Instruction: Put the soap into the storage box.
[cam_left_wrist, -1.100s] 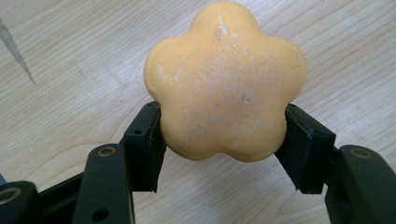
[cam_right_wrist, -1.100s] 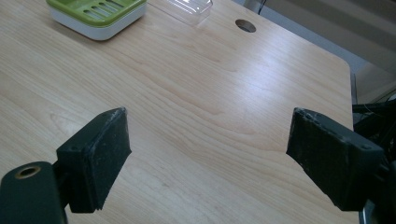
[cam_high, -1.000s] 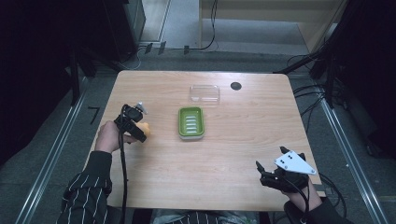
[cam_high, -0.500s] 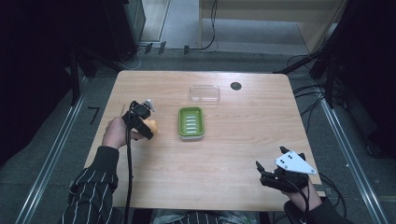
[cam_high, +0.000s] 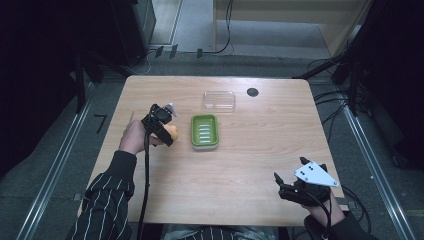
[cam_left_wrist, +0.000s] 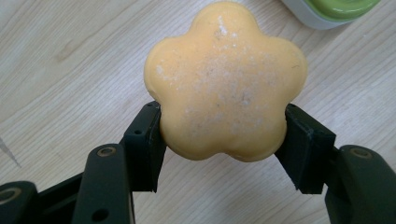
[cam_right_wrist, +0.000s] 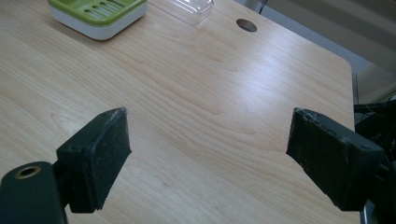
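An orange flower-shaped soap sits clamped between the black jaws of my left gripper, held above the wooden table. From above, the same soap and left gripper hang just left of a green soap dish with a slotted inner tray. A corner of that dish peeks in at the top right of the left gripper view. My right gripper rests near the table's front right corner, jaws wide apart with nothing between them.
A clear plastic lid lies behind the dish, and a round dark cable hole sits to its right. The green dish and lid show far off in the right gripper view. Bare wood spans the middle.
My left gripper has carried the soap to the right, closer to the green dish, and slightly up. The right gripper has stayed put.
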